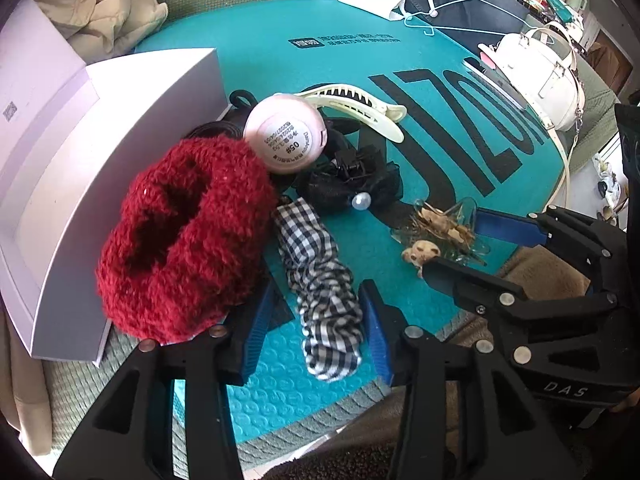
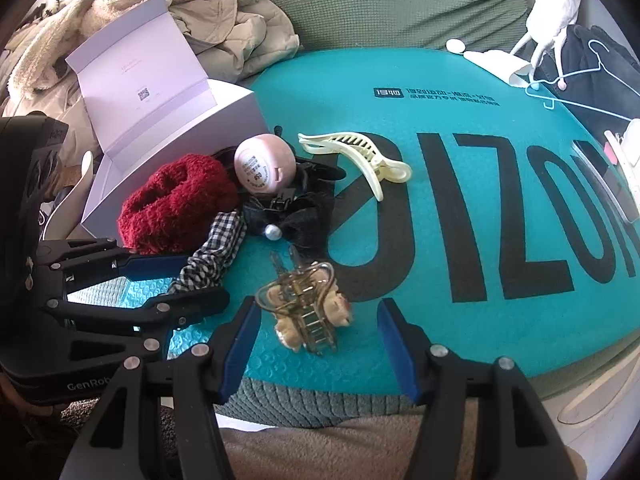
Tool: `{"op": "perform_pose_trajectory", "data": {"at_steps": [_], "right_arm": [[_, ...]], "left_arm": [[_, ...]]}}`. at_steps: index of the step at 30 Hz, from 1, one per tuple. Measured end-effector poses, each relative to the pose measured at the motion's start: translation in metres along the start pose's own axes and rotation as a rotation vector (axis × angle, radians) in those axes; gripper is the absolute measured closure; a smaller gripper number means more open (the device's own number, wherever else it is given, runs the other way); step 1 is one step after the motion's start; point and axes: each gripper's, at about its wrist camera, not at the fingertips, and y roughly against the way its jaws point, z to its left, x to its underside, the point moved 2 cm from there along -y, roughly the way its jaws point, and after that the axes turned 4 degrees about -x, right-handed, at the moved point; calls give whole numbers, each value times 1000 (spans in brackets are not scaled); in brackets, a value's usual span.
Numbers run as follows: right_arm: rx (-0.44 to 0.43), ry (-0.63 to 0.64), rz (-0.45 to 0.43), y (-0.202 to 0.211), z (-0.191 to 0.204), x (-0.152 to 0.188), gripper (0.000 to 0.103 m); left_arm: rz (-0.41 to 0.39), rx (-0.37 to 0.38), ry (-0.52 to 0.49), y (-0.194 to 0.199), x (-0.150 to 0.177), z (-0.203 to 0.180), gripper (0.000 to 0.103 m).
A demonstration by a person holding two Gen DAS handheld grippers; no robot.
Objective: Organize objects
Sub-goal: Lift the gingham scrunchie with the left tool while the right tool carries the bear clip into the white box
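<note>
A black-and-white checked scrunchie (image 1: 320,280) lies on the teal mat (image 1: 400,64) between the fingers of my left gripper (image 1: 320,296), which is open; a gap shows beside the left pad. A clear hair claw with small bear figures (image 2: 308,308) lies between the wide-apart fingers of my right gripper (image 2: 318,306), open and not touching it. The right wrist view shows the left gripper (image 2: 206,278) around the scrunchie (image 2: 216,252). In the left wrist view the right gripper (image 1: 452,240) brackets the claw (image 1: 436,228). A red fuzzy scrunchie (image 1: 180,240) lies by an open white box (image 1: 80,160).
A pink round case (image 1: 286,136), a cream hair claw (image 1: 360,108) and a black bow with a pearl (image 1: 352,184) sit behind the scrunchies. A white handbag (image 1: 540,68), a hanger (image 1: 460,20) and dark clothes lie at the far right. Beige clothing (image 2: 240,20) is piled behind the box.
</note>
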Motion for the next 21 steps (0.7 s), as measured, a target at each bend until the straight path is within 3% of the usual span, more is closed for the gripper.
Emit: {"op": "perform_pose_trajectory", "data": {"at_steps": [4, 7, 10, 12, 21], "right_arm": [[-33, -23, -2, -2, -7, 1, 42], [-58, -7, -8, -3, -4, 2, 55], [-62, 10, -13, -4, 0, 2, 57], [-68, 13, -15, -4, 1, 2, 58], [-84, -23, -30, 4, -5, 3, 61]], "left_arm": [[-15, -26, -26, -3, -4, -3, 59], [-31, -49, -46, -4, -4, -6, 60], [-42, -65, -102, -3, -4, -14, 76], [-36, -53, -108, -2, -4, -16, 83], [-10, 13, -80, 4, -4, -13, 84]]}}
